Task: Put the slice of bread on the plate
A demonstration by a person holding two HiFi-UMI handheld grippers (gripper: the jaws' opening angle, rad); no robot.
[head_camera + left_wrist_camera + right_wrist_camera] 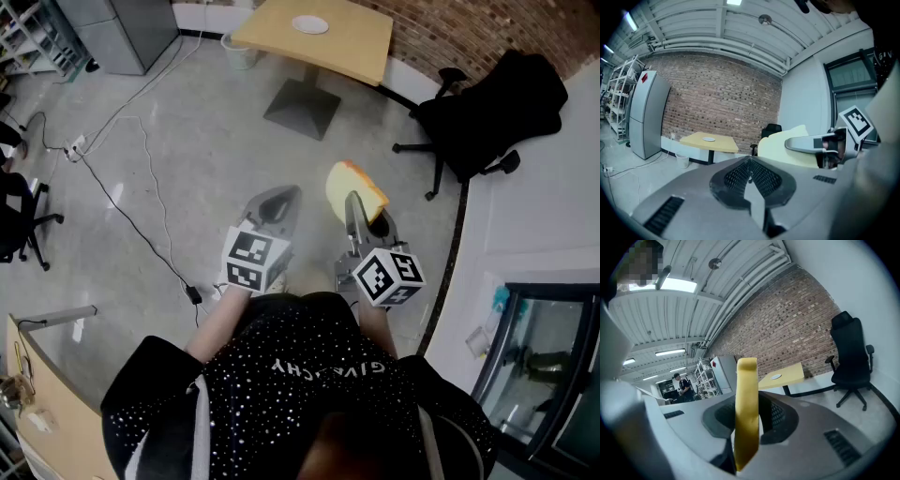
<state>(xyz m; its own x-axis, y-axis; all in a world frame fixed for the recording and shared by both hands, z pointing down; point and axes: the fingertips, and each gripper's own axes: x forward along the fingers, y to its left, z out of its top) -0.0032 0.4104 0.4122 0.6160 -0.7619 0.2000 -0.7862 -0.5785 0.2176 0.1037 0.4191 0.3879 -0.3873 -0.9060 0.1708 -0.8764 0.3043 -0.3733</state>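
My right gripper is shut on a yellow slice of bread, held up in the air above the floor. In the right gripper view the bread stands edge-on between the jaws. My left gripper hangs just left of it, shut with nothing in it; its closed jaws show in the left gripper view, with the bread to their right. The white plate lies on a yellow table far ahead, also in the right gripper view as the plate.
A black office chair stands to the right of the table by a curved wall. A grey cabinet and a small bin are left of the table. Cables run over the grey floor. A person stands far off by shelves.
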